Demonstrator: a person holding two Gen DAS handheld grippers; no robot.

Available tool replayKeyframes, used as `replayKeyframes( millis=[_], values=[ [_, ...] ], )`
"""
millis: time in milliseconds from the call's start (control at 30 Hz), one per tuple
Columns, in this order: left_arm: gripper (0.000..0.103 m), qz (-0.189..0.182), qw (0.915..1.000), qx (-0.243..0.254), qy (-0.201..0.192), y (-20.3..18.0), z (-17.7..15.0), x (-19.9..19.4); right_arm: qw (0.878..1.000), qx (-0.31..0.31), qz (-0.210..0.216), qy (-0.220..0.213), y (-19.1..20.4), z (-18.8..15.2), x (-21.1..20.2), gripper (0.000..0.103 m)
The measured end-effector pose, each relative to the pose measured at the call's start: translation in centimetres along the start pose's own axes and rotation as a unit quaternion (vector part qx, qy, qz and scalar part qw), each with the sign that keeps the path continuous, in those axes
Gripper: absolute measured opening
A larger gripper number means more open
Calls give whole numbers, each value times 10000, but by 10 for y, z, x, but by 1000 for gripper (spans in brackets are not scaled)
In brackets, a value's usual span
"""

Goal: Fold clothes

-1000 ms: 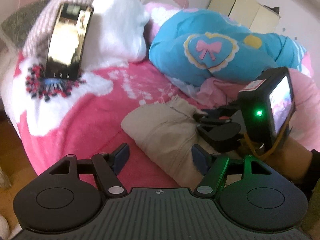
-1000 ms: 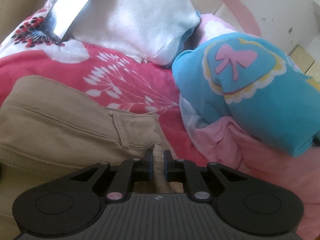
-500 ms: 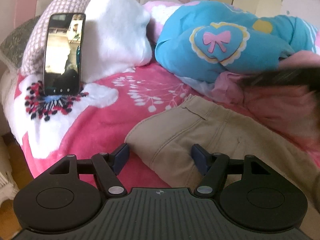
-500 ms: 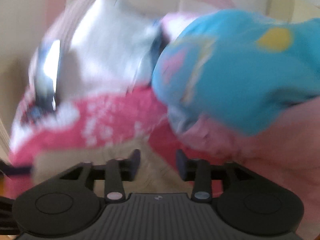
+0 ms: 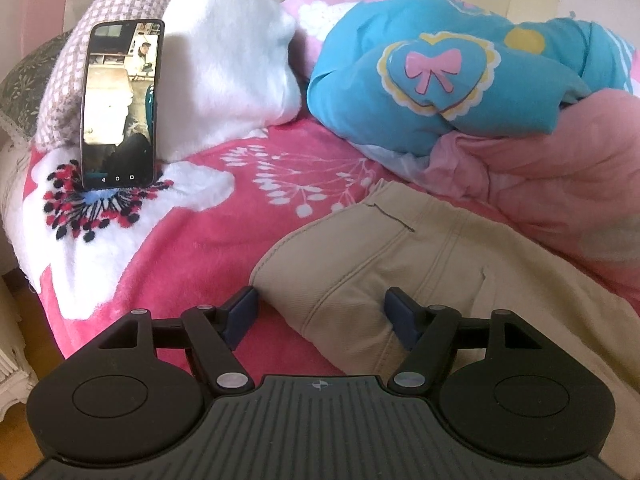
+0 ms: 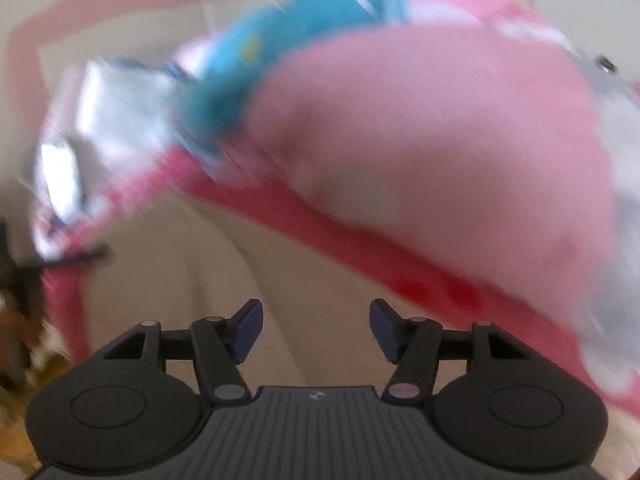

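Beige trousers (image 5: 420,264) lie on the pink flowered blanket (image 5: 180,240) of a bed. My left gripper (image 5: 320,314) is open and low over them. Their folded left end sits between its fingers, with the left pad (image 5: 240,312) beside the cloth's edge and the right pad (image 5: 400,318) against the fabric. The right wrist view is blurred by motion. There my right gripper (image 6: 316,328) hovers over the trousers (image 6: 200,280), its jaws opening with nothing between them. The right gripper does not appear in the left wrist view.
A phone (image 5: 120,104) leans upright against a white fluffy pillow (image 5: 228,68) at the back left. A blue quilt with a bow-and-heart patch (image 5: 440,76) and pink bedding (image 5: 560,184) are bunched behind the trousers. The bed's edge drops to the floor (image 5: 12,292) on the left.
The right gripper, shut at the trousers a second ago, has opened and swept away fast, leaving the left wrist view. The trousers now lie stretched out to the right. The left gripper shifted slightly.
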State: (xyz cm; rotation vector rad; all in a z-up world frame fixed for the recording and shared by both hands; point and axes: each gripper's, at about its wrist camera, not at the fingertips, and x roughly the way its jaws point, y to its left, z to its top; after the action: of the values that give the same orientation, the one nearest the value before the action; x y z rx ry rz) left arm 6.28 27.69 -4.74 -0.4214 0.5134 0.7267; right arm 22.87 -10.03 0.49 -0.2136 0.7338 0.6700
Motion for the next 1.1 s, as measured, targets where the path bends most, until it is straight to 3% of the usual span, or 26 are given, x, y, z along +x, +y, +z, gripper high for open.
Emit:
replayKeyframes(
  millis=[100, 333, 500, 533, 567, 733, 867, 1100],
  values=[
    [72, 52, 10000, 61, 26, -2, 1, 1, 9991, 152, -244, 319, -19, -25, 0, 59],
    [72, 228, 9996, 156, 32, -9, -1, 3, 9944, 508, 625, 684, -22, -47, 20, 49],
    [73, 296, 9993, 242, 47, -11, -1, 4, 9930, 583, 703, 753, -14, -59, 37, 12],
    [73, 300, 9992, 250, 49, -11, -1, 4, 9928, 608, 721, 733, -12, -60, 38, 10],
    [73, 302, 9992, 257, 48, -10, -1, 4, 9941, 545, 659, 663, -9, -60, 37, 4],
    [74, 298, 9991, 298, 41, -10, -1, 5, 9999, -20, -117, -4, 8, -48, 3, 3],
    [74, 285, 9991, 308, 55, -9, 0, 5, 9969, -355, -520, -468, 7, -13, -26, 3],
    [74, 258, 9993, 265, 79, -10, 1, 5, 9860, -1061, -1190, -492, -1, 25, 1, 2]
  ],
)
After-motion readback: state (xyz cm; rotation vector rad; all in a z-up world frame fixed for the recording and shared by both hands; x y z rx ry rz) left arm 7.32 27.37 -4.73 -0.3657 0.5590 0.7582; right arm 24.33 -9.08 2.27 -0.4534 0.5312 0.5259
